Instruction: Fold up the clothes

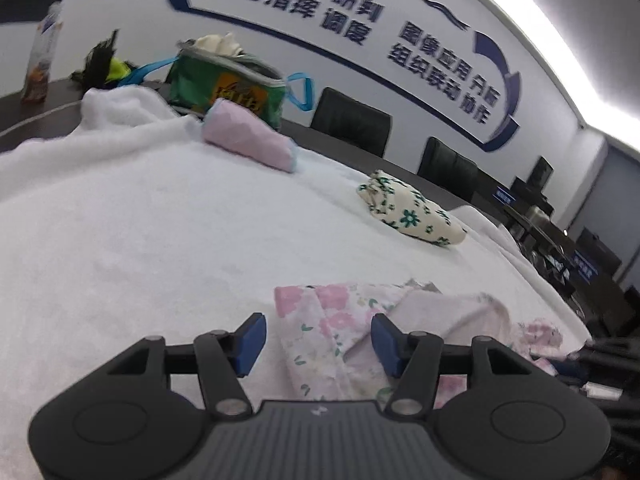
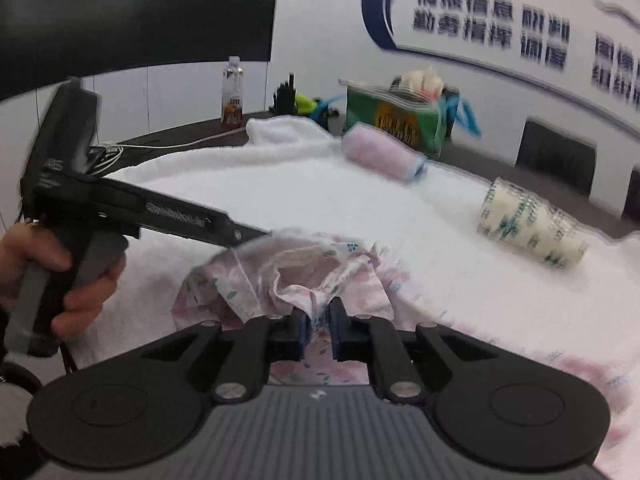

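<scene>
A pink floral garment (image 1: 340, 332) lies crumpled on the white towel-covered table (image 1: 160, 240). My left gripper (image 1: 318, 340) is open, its blue pads on either side of a fold of the garment, just above it. My right gripper (image 2: 319, 326) is shut on a bunched edge of the same floral garment (image 2: 304, 276) and lifts it a little. The left gripper's body (image 2: 120, 208) and the hand holding it show at the left of the right wrist view; its fingertips are hidden behind the cloth.
A rolled pink cloth (image 1: 248, 140) and a folded green-flowered cloth (image 1: 412, 210) lie farther back on the towel. A green bag (image 1: 228, 80) with clothes, a bottle (image 1: 42, 56) and dark chairs (image 1: 352, 120) stand beyond. The table edge falls away on the right.
</scene>
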{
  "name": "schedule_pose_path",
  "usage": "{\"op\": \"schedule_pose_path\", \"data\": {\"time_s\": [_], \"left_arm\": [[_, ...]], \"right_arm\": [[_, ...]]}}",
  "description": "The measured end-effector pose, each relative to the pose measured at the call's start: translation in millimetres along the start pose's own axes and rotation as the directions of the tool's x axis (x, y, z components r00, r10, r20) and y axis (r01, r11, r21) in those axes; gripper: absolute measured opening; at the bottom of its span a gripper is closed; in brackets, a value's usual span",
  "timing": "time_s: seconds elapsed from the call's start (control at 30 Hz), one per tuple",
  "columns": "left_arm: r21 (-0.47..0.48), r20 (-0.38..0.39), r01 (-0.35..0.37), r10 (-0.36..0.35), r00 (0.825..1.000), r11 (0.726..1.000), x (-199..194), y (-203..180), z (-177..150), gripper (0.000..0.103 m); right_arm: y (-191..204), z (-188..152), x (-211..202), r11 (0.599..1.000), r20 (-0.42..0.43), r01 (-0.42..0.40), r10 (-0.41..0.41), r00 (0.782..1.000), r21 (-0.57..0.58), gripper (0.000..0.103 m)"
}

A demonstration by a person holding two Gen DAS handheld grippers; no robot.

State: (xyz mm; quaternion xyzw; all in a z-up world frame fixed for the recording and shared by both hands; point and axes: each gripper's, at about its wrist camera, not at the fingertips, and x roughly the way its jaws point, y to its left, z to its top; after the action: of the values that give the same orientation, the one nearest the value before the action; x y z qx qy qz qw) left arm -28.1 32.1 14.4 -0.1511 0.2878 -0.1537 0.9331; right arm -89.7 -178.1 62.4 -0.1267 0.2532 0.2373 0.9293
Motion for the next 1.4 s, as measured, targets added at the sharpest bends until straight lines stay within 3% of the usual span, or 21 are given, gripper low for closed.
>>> {"op": "schedule_pose_path", "data": {"time_s": [0.17,0.23,0.27,0.37,0.53,0.6,0.63,0.7,0.8,1.03,1.4], "left_arm": [[0.171,-0.018,0.011,-0.008,1.0,0.985,4.2,-23.9,-11.7,0.058],[0.225,-0.04,0.003,0.007,0.999,0.974,9.1,-30.3,-18.9,0.062],[0.24,-0.054,-0.001,0.015,0.998,0.971,12.2,-31.8,-22.1,0.063],[0.218,-0.082,-0.001,0.019,0.996,0.976,17.5,-28.4,-24.4,0.064],[0.255,-0.085,-0.012,0.035,0.996,0.967,20.1,-32.7,-27.3,0.067],[0.276,-0.082,-0.02,0.044,0.996,0.961,21.3,-35.6,-28.8,0.068],[0.274,-0.083,-0.017,0.041,0.996,0.962,21.3,-35.2,-28.6,0.069],[0.267,-0.084,-0.01,0.034,0.996,0.964,21.3,-33.8,-28.1,0.069],[0.256,-0.086,0.001,0.022,0.996,0.967,21.2,-31.8,-27.4,0.07],[0.235,-0.085,0.017,0.003,0.996,0.972,20.2,-28.5,-26.5,0.072],[0.162,-0.061,0.038,-0.029,0.998,0.986,13.6,-16.6,-23.8,0.072]], "right_arm": [[5.5,-9.2,0.9,0.996,-0.109,0.067,-0.073,0.991,-0.056,0.012],[4.6,-16.7,8.8,0.997,-0.157,0.052,-0.06,0.986,-0.051,0.024],[4.1,-18.2,7.6,0.998,-0.153,0.048,-0.054,0.987,-0.042,0.037],[-8.5,-11.1,-5.6,0.999,-0.083,0.013,-0.009,0.996,0.043,0.042],[-37.1,7.3,-16.0,0.991,0.056,0.055,-0.062,0.996,0.121,0.053],[-45.0,7.2,-9.9,0.993,0.082,0.059,-0.068,0.994,0.103,0.062],[-48.2,4.7,-10.3,0.996,0.096,0.03,-0.037,0.995,0.082,0.065],[-54.3,-1.0,-11.8,0.998,0.138,-0.054,0.051,0.989,0.014,0.082],[-61.5,-7.2,-16.5,0.988,0.169,-0.11,0.127,0.977,-0.105,0.093],[-77.0,-3.5,-2.5,0.973,0.061,-0.113,0.127,0.99,-0.202,0.096],[-62.1,-3.6,20.6,0.916,-0.046,-0.192,0.188,0.981,-0.352,0.096]]}}
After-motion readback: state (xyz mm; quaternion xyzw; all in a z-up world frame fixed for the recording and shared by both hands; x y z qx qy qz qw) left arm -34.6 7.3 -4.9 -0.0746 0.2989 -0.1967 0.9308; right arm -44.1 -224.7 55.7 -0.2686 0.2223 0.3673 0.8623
